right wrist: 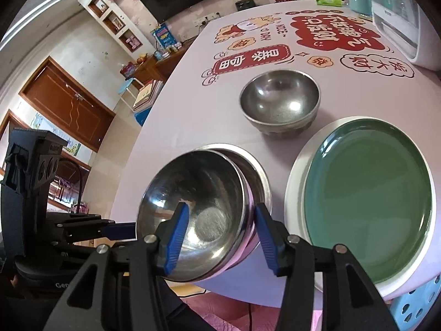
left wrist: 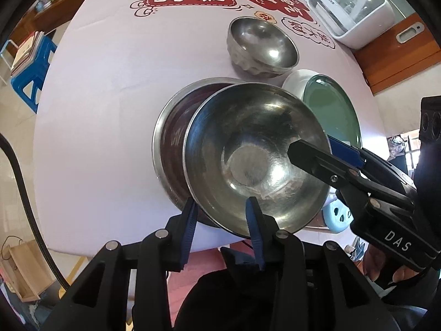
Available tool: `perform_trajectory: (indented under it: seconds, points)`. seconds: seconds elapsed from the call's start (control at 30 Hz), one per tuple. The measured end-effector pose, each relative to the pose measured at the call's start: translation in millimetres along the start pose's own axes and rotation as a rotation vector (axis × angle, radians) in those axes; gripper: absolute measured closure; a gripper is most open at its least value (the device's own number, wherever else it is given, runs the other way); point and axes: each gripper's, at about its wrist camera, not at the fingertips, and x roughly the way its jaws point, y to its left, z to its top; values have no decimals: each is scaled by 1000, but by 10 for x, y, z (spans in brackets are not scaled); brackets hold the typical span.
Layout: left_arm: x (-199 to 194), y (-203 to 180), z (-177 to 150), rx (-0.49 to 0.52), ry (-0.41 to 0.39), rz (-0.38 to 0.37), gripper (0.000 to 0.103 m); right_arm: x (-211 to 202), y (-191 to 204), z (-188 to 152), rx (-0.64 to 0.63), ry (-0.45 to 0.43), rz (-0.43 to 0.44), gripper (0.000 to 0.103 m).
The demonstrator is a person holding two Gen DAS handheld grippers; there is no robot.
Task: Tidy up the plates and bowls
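A steel bowl point(left wrist: 253, 160) is held tilted over a second, wider steel bowl point(left wrist: 171, 143) near the table's front edge. My left gripper point(left wrist: 220, 215) straddles the near rim of the tilted bowl, one finger outside and one inside, with a visible gap. My right gripper point(right wrist: 220, 229) straddles its other rim point(right wrist: 193, 209) the same way; its fingers point(left wrist: 311, 157) show in the left wrist view. A third steel bowl point(right wrist: 279, 104) stands farther back. A green plate point(right wrist: 369, 201) lies on a white plate point(right wrist: 293, 193) at the right.
The round table has a pale cloth point(left wrist: 110, 82) with red printed labels. A white lidded appliance point(left wrist: 355, 11) stands at the far right. A blue stool with books point(left wrist: 30, 63) stands left of the table. A light blue stool point(right wrist: 413, 306) is below the plates.
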Motion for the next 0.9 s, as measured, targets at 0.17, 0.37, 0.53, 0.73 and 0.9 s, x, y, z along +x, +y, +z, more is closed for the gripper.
perform_trajectory:
  seconds: [0.17, 0.37, 0.53, 0.73, 0.9]
  points:
    - [-79, 54, 7, 3, -30, -14, 66, -9, 27, 25, -4, -20, 9, 46]
    - [-189, 67, 26, 20, -71, -30, 65, -9, 89, 60, -27, -27, 9, 44]
    - [-249, 50, 69, 28, -100, -34, 64, -57, 92, 106, -33, -43, -1, 43]
    - [-311, -10, 175, 36, -149, -23, 58, -104, 34, 194, -27, -69, -14, 43]
    - [-376, -49, 282, 42, -199, 18, 52, -85, -30, 300, -19, -80, -19, 43]
